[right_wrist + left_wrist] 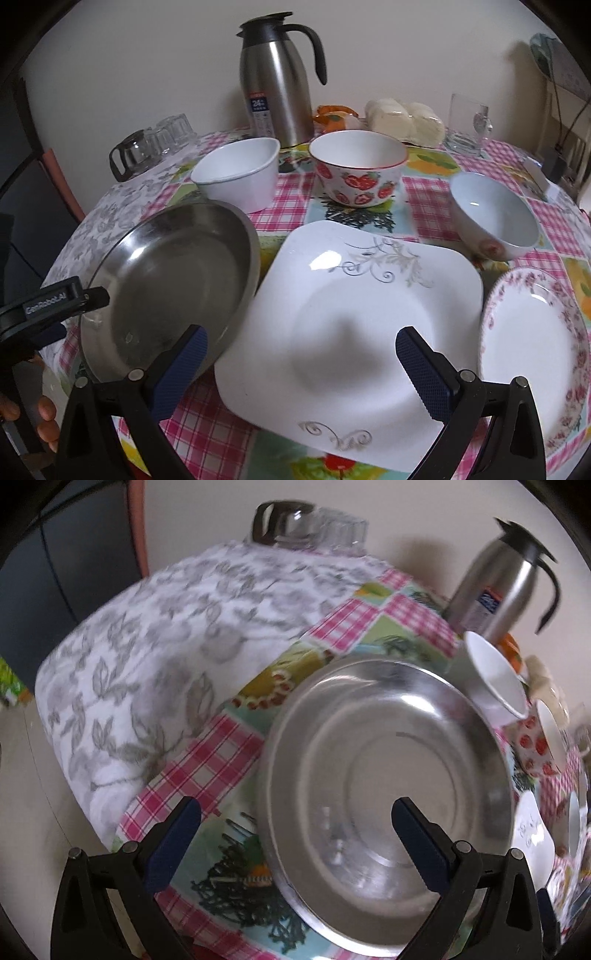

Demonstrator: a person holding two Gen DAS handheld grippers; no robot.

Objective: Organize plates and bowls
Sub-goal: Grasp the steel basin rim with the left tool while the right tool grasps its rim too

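Observation:
A steel plate [384, 760] lies on the tablecloth; my left gripper [295, 819] is open, its jaws straddling the plate's near rim. In the right wrist view the steel plate [166, 284] looks tilted up at the left, with the left gripper's body [51, 301] at its left rim. My right gripper [301, 349] is open and empty above a square white plate [354, 321]. A pink floral plate [535, 354] lies at the right. Behind stand a white bowl [236, 173], a strawberry bowl [358, 173] and a pale blue bowl [495, 221].
A steel thermos jug [275, 92] stands at the back, with glass cups [155, 144] at the back left, a glass mug [467, 125] and wrapped buns [406, 116] at the back right. The round table's edge [74, 738] drops off at the left.

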